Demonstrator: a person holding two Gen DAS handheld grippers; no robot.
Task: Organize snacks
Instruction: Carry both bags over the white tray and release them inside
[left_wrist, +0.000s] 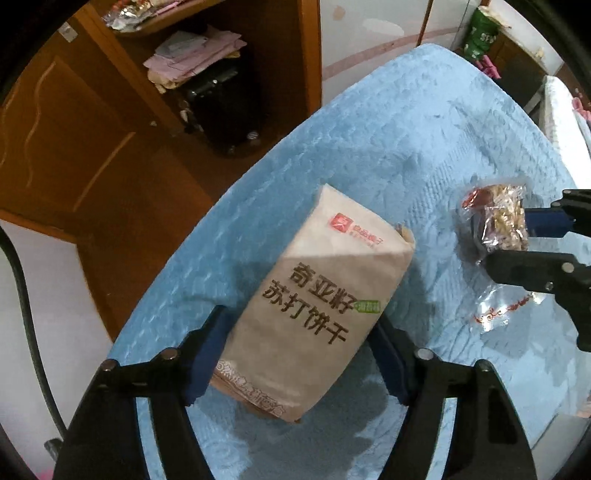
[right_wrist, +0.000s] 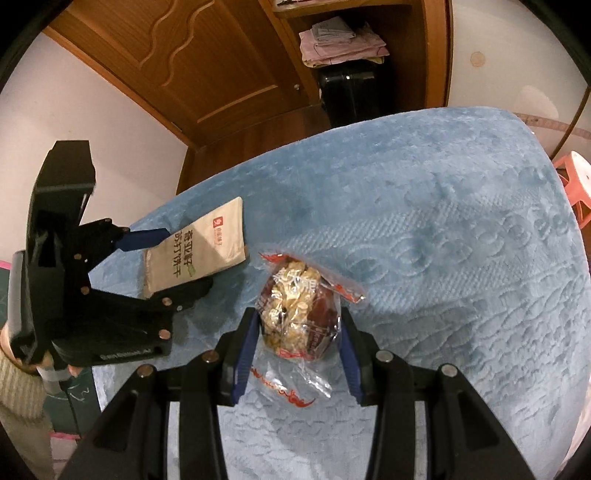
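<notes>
Left gripper (left_wrist: 299, 354) fingers closed around load; right gripper (right_wrist: 297, 354) likewise.

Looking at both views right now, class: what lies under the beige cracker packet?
The cracker packet lies flat on the blue blanket, between the left gripper pads. The blanket shows all around it; whatever sits directly beneath the packet is covered.

Cloth (left_wrist: 424, 147): light blue, embossed scale-like pattern all over. Cracker pack (left_wrist: 314, 306) on the cloth: beige-brown paper, dark brown characters, a red square logo near its far end, a small green tag beside the characters. Nut pack (right_wrist: 299, 314), right of the cracker pack: clear film with red print, golden-tan and dark red-brown contents. Gripper fingers (left_wrist: 207, 347): black, blue pads. Cabinet (right_wrist: 207, 62) beyond the cloth: orange-brown wood, wavy panel grooves.
</notes>
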